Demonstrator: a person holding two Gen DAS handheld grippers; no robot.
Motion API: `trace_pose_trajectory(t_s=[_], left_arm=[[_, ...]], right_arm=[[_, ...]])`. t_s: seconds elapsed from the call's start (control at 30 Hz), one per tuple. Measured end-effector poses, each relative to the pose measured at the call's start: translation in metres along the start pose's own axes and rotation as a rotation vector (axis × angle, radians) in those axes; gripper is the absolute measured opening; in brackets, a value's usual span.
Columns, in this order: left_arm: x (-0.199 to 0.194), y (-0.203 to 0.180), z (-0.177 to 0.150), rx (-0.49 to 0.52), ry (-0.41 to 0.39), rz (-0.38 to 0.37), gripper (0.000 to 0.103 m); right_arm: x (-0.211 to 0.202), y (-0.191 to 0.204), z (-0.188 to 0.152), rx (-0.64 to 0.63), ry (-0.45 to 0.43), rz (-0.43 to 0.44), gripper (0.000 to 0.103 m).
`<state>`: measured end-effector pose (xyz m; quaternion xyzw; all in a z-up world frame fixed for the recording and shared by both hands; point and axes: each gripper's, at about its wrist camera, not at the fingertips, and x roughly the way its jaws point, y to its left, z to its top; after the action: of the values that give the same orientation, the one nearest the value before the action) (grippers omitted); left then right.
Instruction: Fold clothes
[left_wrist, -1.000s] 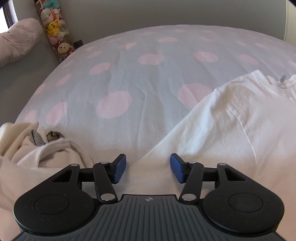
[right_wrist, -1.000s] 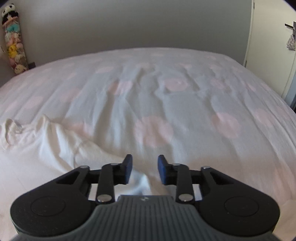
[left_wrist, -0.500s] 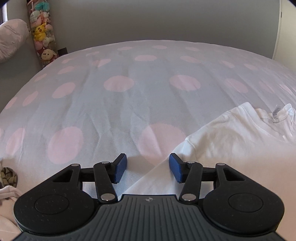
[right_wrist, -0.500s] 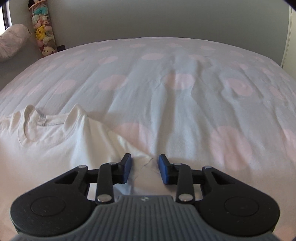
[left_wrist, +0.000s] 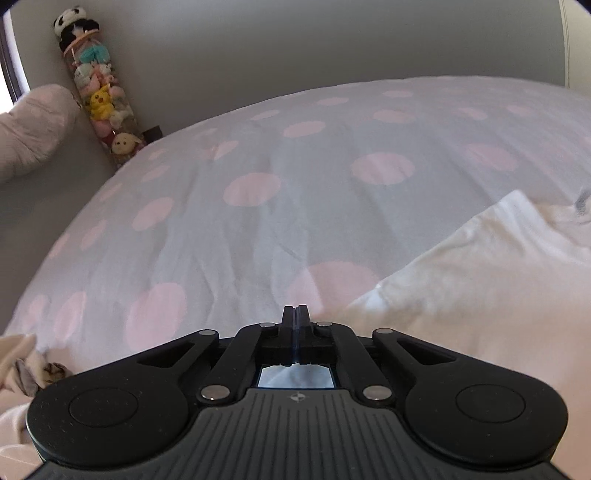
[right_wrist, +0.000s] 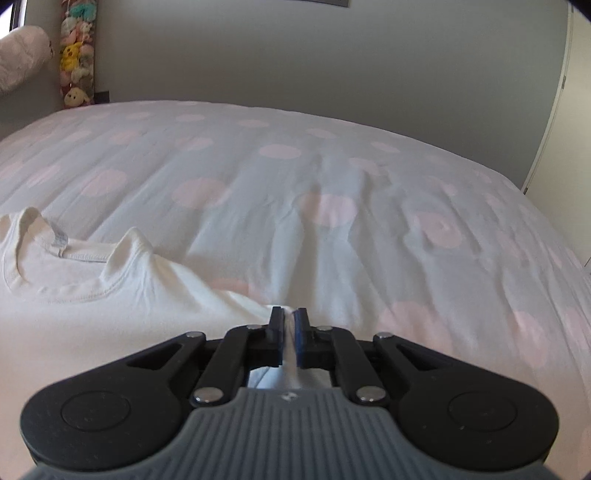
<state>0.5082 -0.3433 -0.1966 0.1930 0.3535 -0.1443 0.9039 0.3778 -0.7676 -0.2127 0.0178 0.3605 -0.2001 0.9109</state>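
A white T-shirt (right_wrist: 92, 295) lies on the polka-dot bed, its collar (right_wrist: 55, 247) at the left of the right wrist view. It also shows at the right of the left wrist view (left_wrist: 480, 280). My right gripper (right_wrist: 289, 325) is shut on a fold of the shirt's right edge; white cloth shows between its blue pads. My left gripper (left_wrist: 296, 321) is shut at the shirt's left edge; its jaws meet, and I cannot tell whether cloth is pinched between them.
The bed sheet (left_wrist: 258, 221) is grey-white with pink dots and reaches to the grey wall. A pile of other clothes (left_wrist: 26, 365) lies at the near left. A column of plush toys (left_wrist: 99, 99) and a pink pillow (left_wrist: 33, 125) stand at the far left.
Both grippers were open half a second ago and have closed at the shirt's two side edges. Both views have shifted slightly.
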Motion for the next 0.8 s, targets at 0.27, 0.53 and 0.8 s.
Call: trace_pose_trajectory(t_s=[0.27,0.53,0.8], left_arm=[[0.000,0.013,-0.005,-0.015,-0.002,-0.051,0.000],[0.001,0.011,-0.010,-0.015,-0.012,-0.050,0.000],[0.004,0.013,-0.013,-0.001,-0.019,-0.066,0.000]], right_arm=[[-0.008,-0.012,0.006,0.106,-0.044,0.037,0.023],[0.020,0.069,0.022,0.000,-0.004,0.197,0.008],[0.021,0.077,0.031,0.048,-0.039,0.239,0.009]])
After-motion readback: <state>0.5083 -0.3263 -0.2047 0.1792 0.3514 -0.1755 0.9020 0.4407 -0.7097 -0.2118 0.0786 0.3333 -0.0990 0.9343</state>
